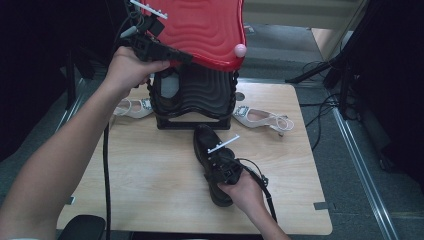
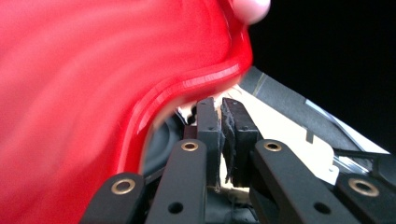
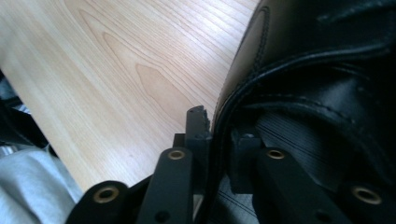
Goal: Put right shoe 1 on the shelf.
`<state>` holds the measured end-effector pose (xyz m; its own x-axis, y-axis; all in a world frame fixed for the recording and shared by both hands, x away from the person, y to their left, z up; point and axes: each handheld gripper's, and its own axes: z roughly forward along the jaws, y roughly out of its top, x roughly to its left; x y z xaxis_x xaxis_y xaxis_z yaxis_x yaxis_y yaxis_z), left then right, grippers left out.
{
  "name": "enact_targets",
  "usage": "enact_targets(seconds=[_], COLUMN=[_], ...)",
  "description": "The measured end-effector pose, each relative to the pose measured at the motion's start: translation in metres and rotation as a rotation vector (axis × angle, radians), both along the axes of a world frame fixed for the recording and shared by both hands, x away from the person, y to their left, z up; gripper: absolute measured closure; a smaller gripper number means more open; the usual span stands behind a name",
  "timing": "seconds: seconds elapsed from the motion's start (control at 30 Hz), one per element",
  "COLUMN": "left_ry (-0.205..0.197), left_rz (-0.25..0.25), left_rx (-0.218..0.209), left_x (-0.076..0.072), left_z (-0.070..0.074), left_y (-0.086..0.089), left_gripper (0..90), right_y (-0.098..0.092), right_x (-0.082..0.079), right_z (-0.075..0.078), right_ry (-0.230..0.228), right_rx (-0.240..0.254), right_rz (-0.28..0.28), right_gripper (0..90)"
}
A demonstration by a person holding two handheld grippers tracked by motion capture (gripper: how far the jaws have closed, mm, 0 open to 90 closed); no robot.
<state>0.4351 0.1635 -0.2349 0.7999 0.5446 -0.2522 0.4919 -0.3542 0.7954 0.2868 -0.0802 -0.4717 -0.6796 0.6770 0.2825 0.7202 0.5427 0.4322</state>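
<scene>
At the far left of the surface (image 1: 150, 175), the left gripper (image 1: 167, 54) was raised beside a red lid (image 1: 200, 30) that stood lifted over a black ribbed box (image 1: 197, 95). In the left gripper view its fingers (image 2: 208, 135) stood almost together at the lid's glossy rim (image 2: 187, 88); whether the pads pinched that rim could not be told. The lid looked like stiff, slick moulded plastic, light for its size, best held at the rim near its pink knob (image 1: 240, 50). One pale sandal (image 1: 131, 107) lay left of the box and another (image 1: 262, 119) to its right, both on the surface.

Nearer and right of centre lay a black leather shoe (image 1: 210, 150), toe pointing far, heel toward the person. The right gripper (image 1: 223, 167) sat at its opening. In the right gripper view its fingers (image 3: 198, 126) were closed on the shoe's collar (image 3: 233, 100), one outside, one inside. The shoe would likely handle as fairly heavy, with a firm sole and a soft, smooth upper that could fold or slip. The padded collar edge, taken deep, seemed the surest hold.
</scene>
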Motion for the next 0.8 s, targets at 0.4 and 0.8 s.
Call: enact_targets(seconds=[0.4,0.8], left_ry=[-0.043,-0.031], left_rz=[0.046,0.056], left_rx=[0.038,0.047], left_x=[0.024,0.031], left_z=[0.007,0.001], left_y=[-0.014,-0.015], left_gripper=[86.8,86.6], right_y=[-0.04,-0.048], right_x=[0.006,0.003], right_z=[0.021,0.052], right_ry=[-0.038,-0.028], right_rx=[0.119,0.216], right_rz=[-0.04,-0.007], right_gripper=[86.7,85.8])
